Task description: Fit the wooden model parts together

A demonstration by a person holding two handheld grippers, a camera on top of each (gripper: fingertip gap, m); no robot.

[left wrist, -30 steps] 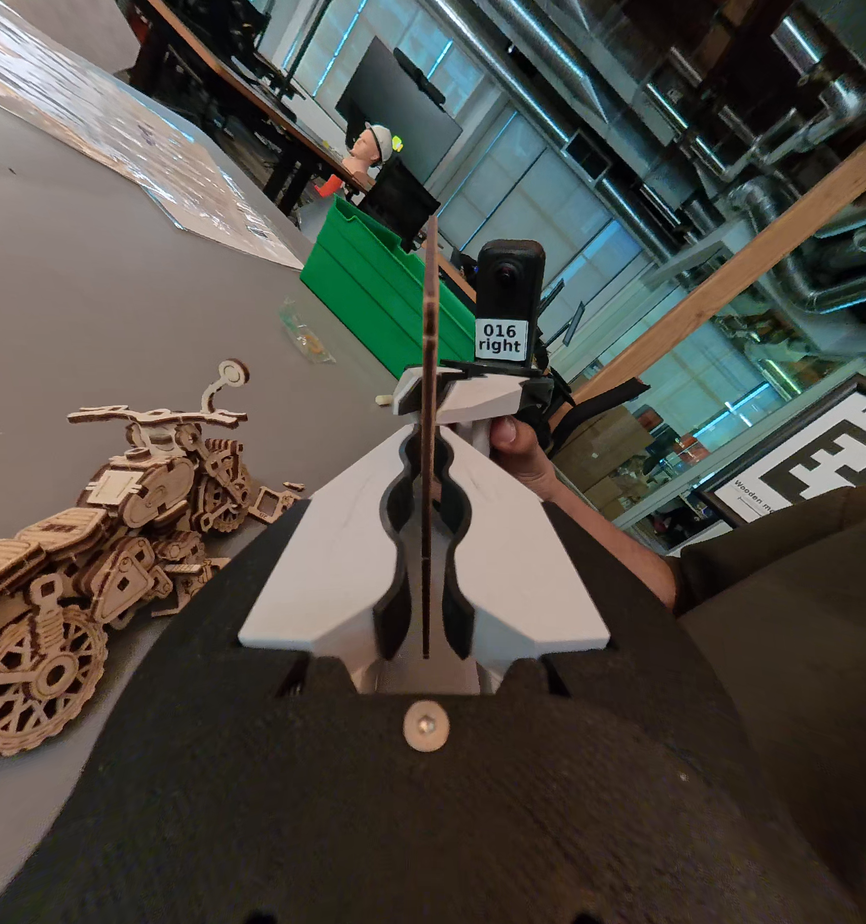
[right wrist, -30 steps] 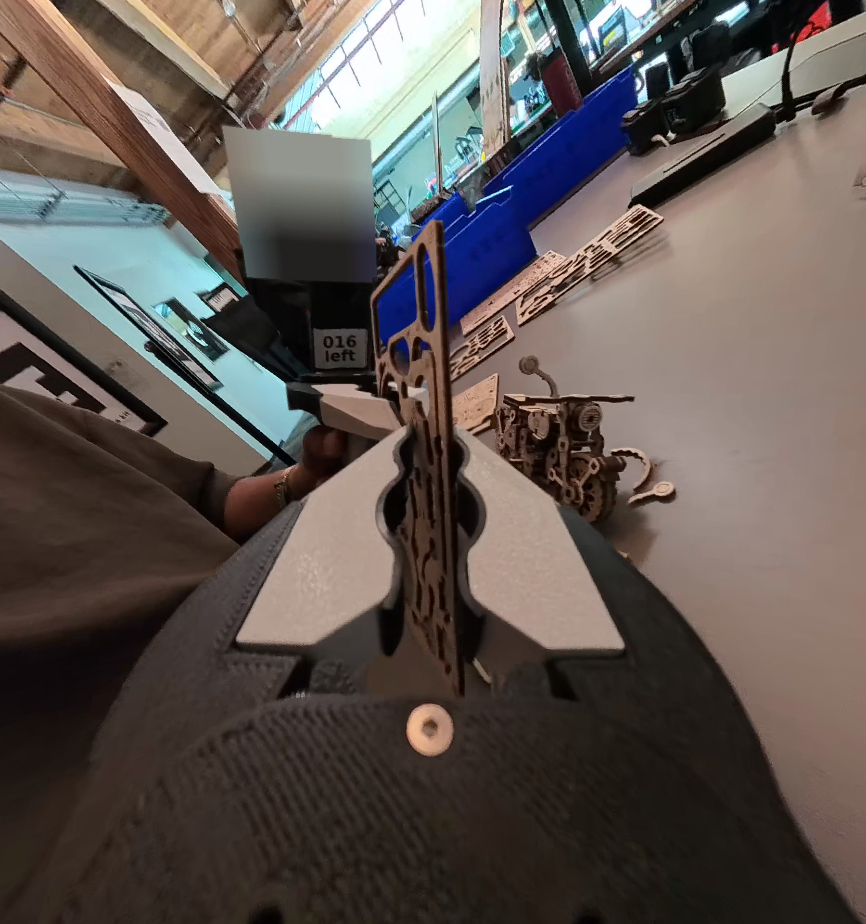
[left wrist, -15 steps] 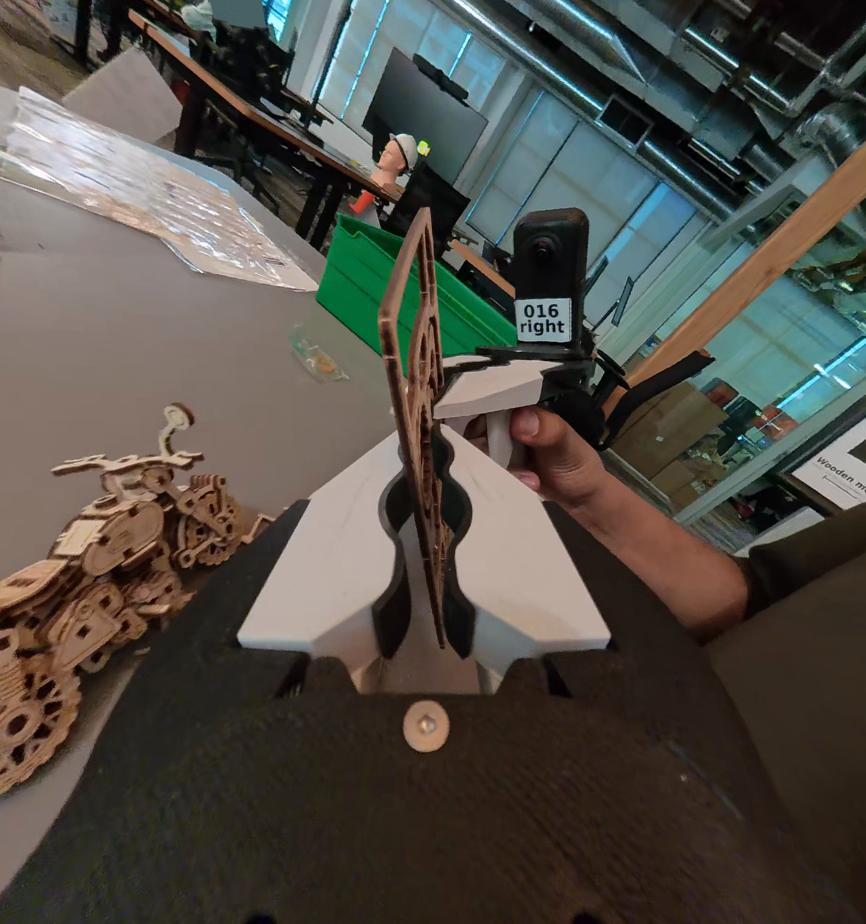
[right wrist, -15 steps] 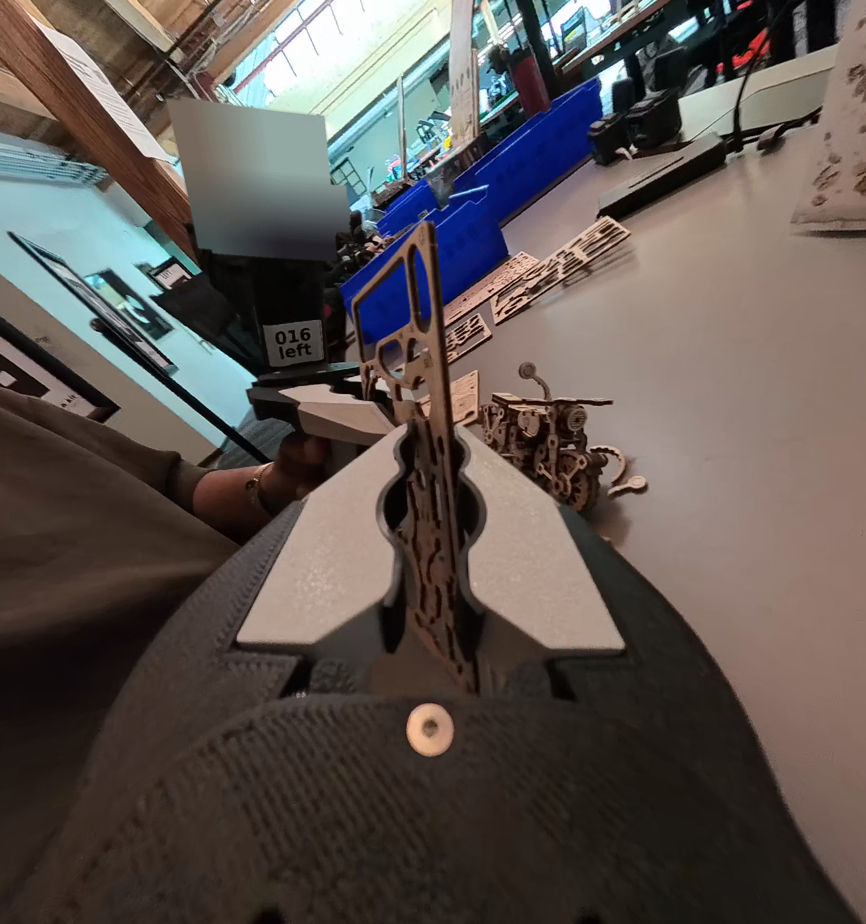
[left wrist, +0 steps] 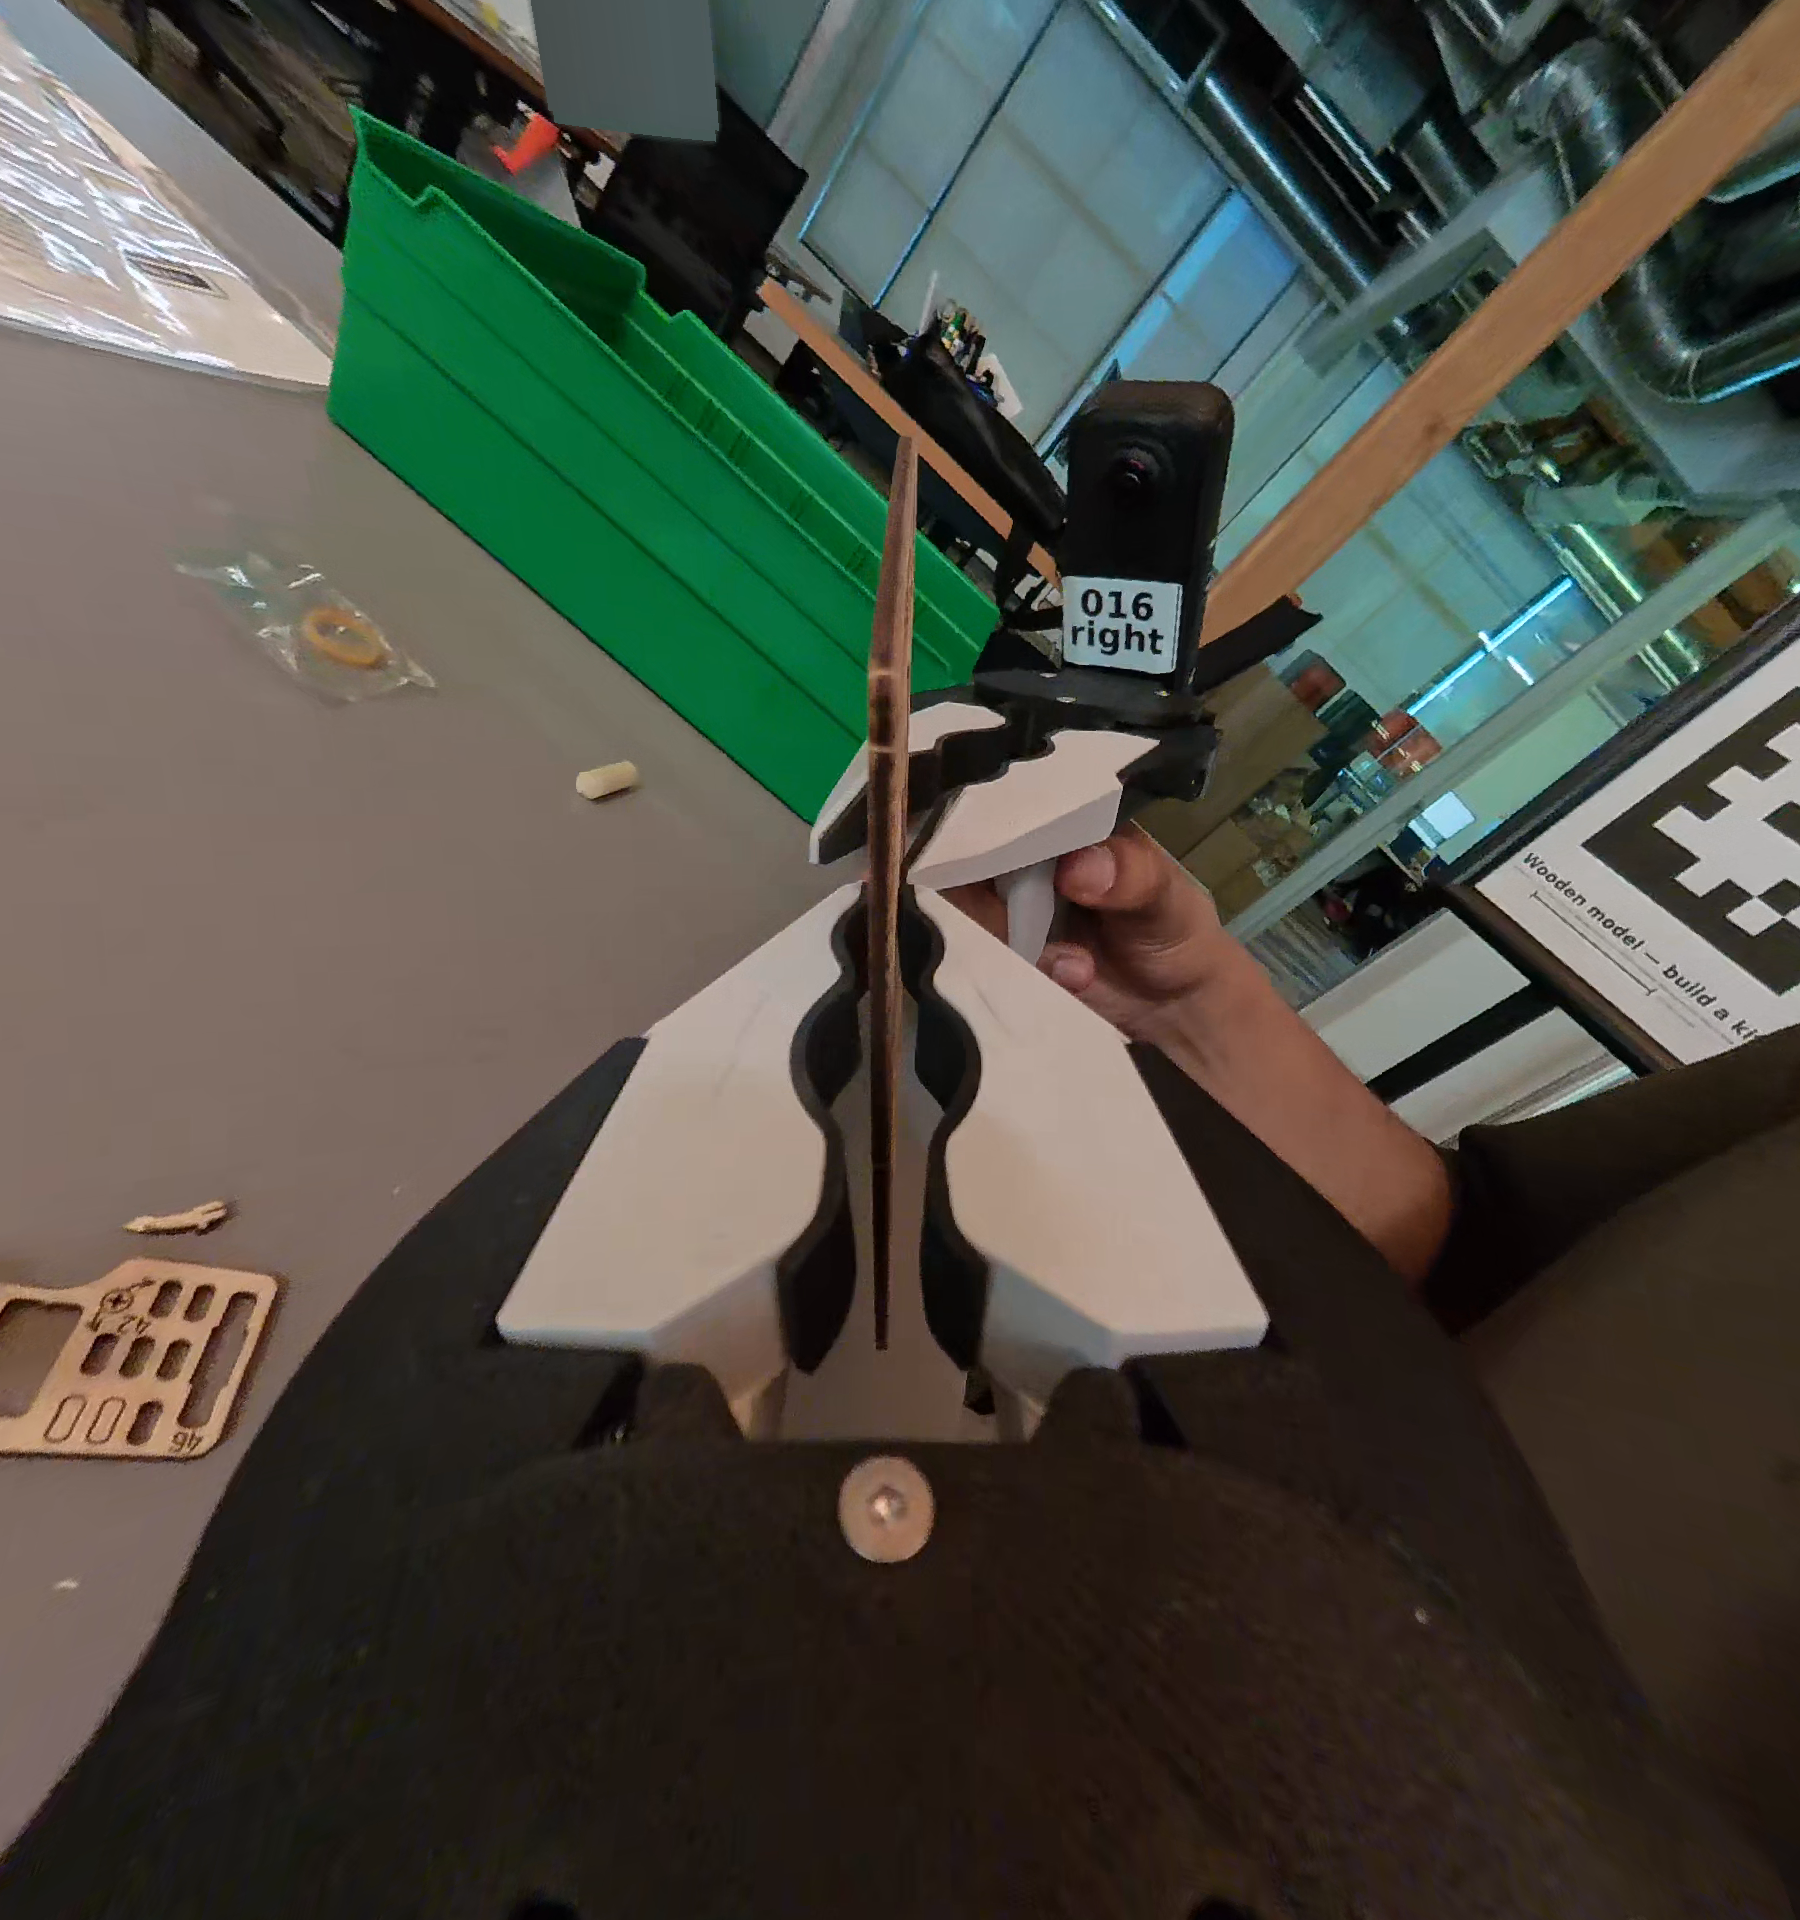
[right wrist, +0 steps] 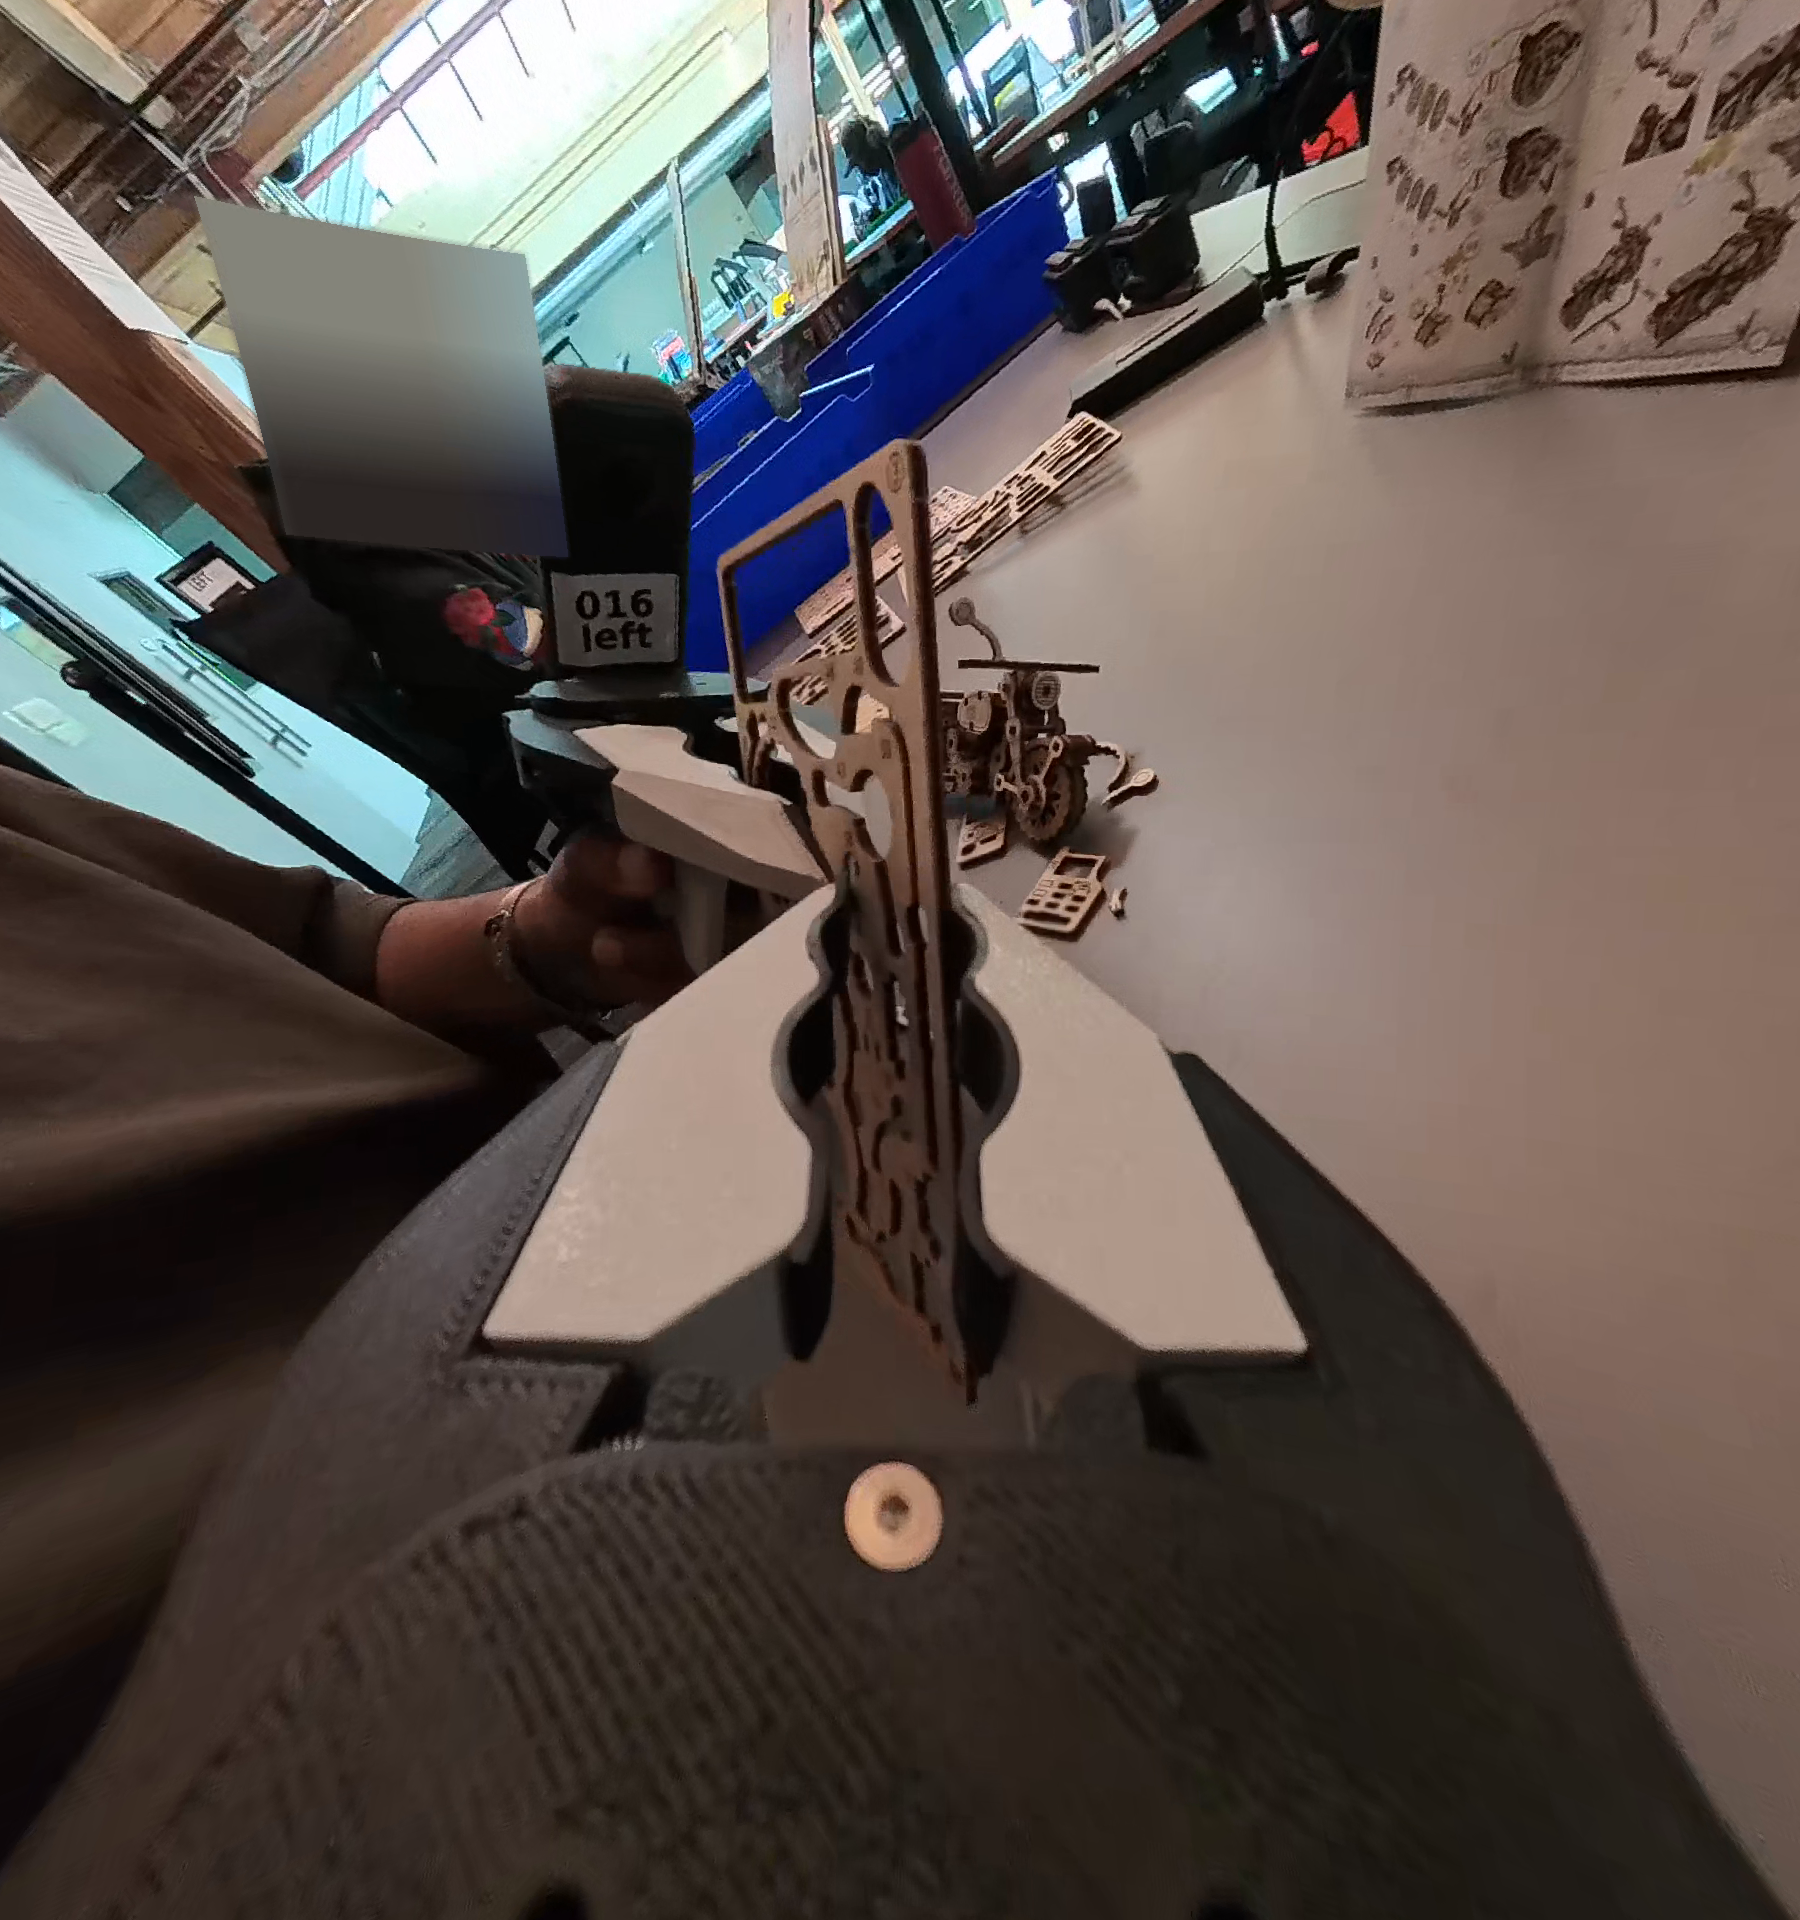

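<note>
Left tool [left wrist: 883, 914], centre of the left wrist view: fingers closed on a thin wooden parts sheet [left wrist: 888, 831], seen edge-on and standing upright between them. Right tool [left wrist: 911, 821], just above and beyond it in the same view, gripped by a hand [left wrist: 1135, 935]; its fingers also close on the sheet. Right wrist view: the right tool [right wrist: 896, 914] at centre clamps the same sheet [right wrist: 865, 769], whose cut-out frame rises above the fingertips; the left tool [right wrist: 761, 821] meets the sheet from the left of the frame. Grey table [right wrist: 1447, 831] at right, carrying an assembled wooden motorcycle model [right wrist: 1021, 748] just right of the sheet, a small punched wooden offcut [right wrist: 1060, 891] below it, and further flat sheets [right wrist: 989, 520] toward the upper centre. Left wrist view: the offcut [left wrist: 106, 1361] lies at lower left, a green bin [left wrist: 605, 468] at upper centre, a clear plastic bag [left wrist: 314, 634] at left
</note>
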